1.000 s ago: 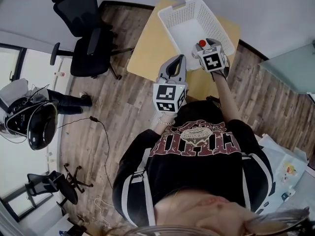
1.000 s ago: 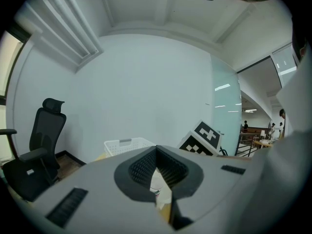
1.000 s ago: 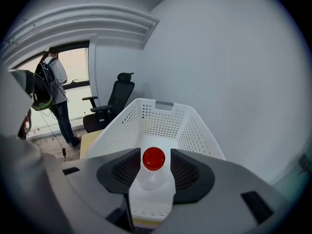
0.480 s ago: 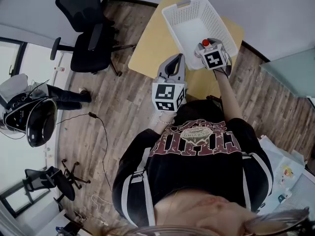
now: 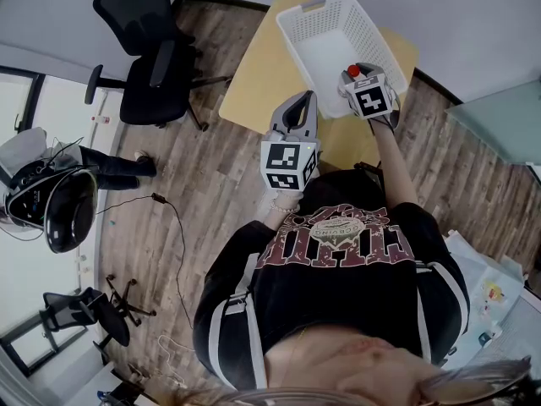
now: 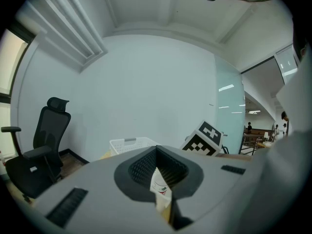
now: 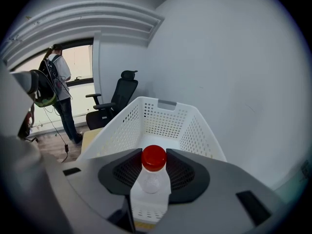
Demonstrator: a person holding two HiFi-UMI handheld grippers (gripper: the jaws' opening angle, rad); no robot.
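My right gripper (image 7: 153,177) is shut on a clear plastic bottle with a red cap (image 7: 154,158), held upright at the near end of a white perforated basket (image 7: 161,116). In the head view that bottle's red cap (image 5: 354,71) shows above the right gripper (image 5: 363,87), over the basket (image 5: 325,24). My left gripper (image 6: 158,179) is shut on a small white packet with a printed label (image 6: 160,191). The left gripper (image 5: 294,125) hangs at the near edge of the wooden table (image 5: 258,74), left of the basket.
A black office chair (image 5: 144,53) stands left of the table on the wood floor. A cable (image 5: 173,227) trails over the floor. Another person (image 7: 58,94) stands by the window. A glass partition (image 6: 229,116) is at the right.
The right gripper with the bottle has moved slightly further over the basket. The left gripper has hardly moved.
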